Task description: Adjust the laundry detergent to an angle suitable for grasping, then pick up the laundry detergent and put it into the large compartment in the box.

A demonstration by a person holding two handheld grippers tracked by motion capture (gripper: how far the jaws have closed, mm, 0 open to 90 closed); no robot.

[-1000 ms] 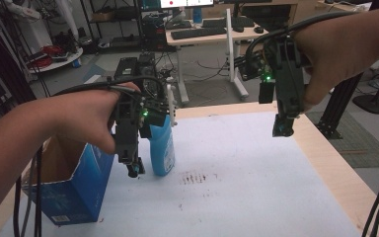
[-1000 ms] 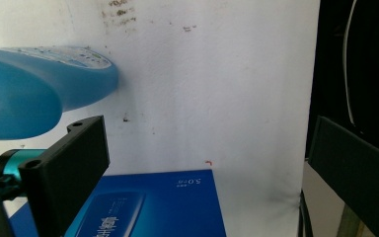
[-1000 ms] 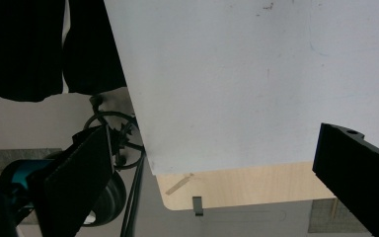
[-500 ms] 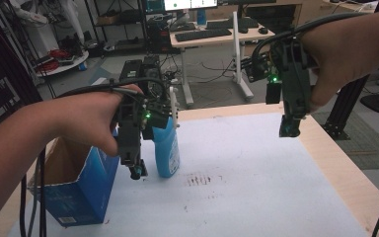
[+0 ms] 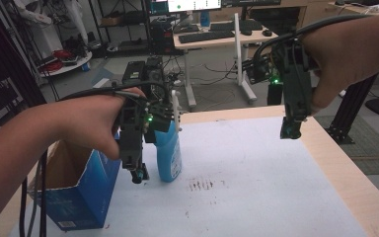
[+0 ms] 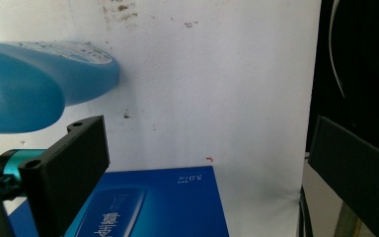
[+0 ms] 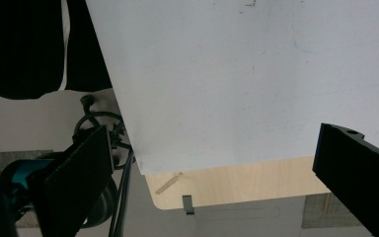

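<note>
Bottle: We see a blue bottle (image 5: 170, 150) with a white top standing upright on the white table cover (image 5: 256, 197). It is near the left side of the table, just beside the blue box (image 5: 76, 197). In the left gripper view the blue bottle (image 6: 34, 84) lies across the upper left of the picture, past the left jaw and not between the jaws.

Left gripper: We see the left gripper (image 5: 138, 175) pointing down, with its tips close to the table, right next to the bottle on the box side. We cannot tell from the high view if it touches the bottle. In the left gripper view (image 6: 202, 163) its two black jaws are wide apart and nothing sits between them.

Blue box: We see an open cardboard box, blue outside and brown inside, at the left edge of the table. In the left gripper view the blue box (image 6: 168, 202) shows below the jaws, with white writing on it.

Marks: We see small dark marks (image 5: 202, 185) on the cover, just right of the bottle.

Right gripper: We see the right gripper (image 5: 290, 129) held high over the right side of the table, well apart from the bottle. In the right gripper view (image 7: 207, 163) its jaws are wide apart and hold nothing.

Table edge: We see light wood (image 5: 335, 163) around the white cover.
</note>
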